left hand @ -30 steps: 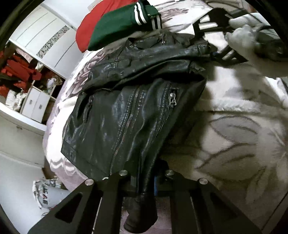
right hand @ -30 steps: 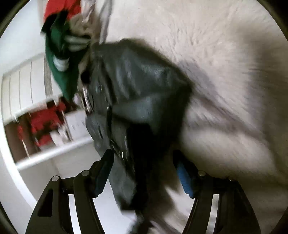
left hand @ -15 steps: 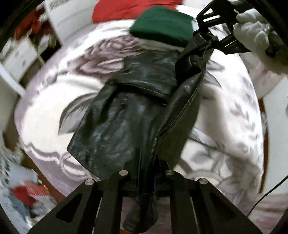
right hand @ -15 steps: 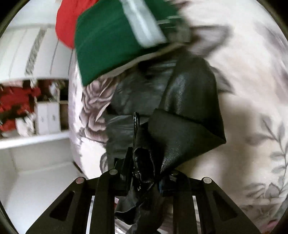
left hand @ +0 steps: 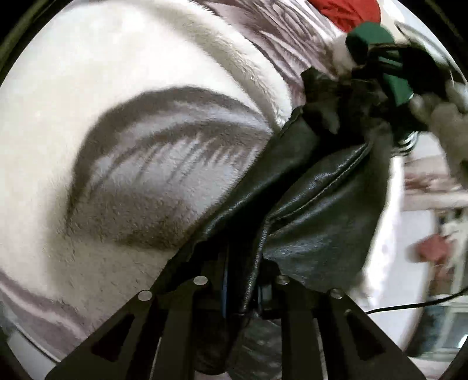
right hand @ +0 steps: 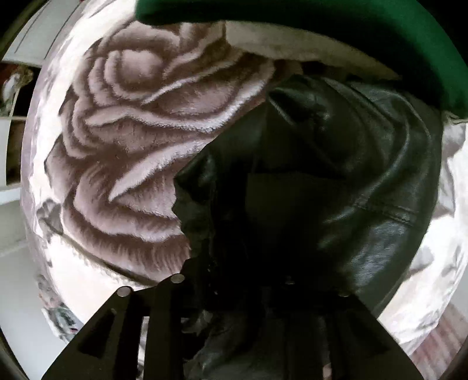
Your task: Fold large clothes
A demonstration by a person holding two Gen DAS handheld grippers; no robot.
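Draping floral blanket — black jacket

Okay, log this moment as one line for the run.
left claw: shut on leather jacket | right claw: shut on leather jacket | surface: floral blanket | green garment adjacent

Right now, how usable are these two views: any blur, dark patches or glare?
Left wrist: right edge smeared by motion blur, black jacket sharp. Right wrist: jacket near the jaws sinks into shadow, blanket crisp, its bright edges nearly blown out.

Home bedroom: plush rose-print blanket, piled clothes.
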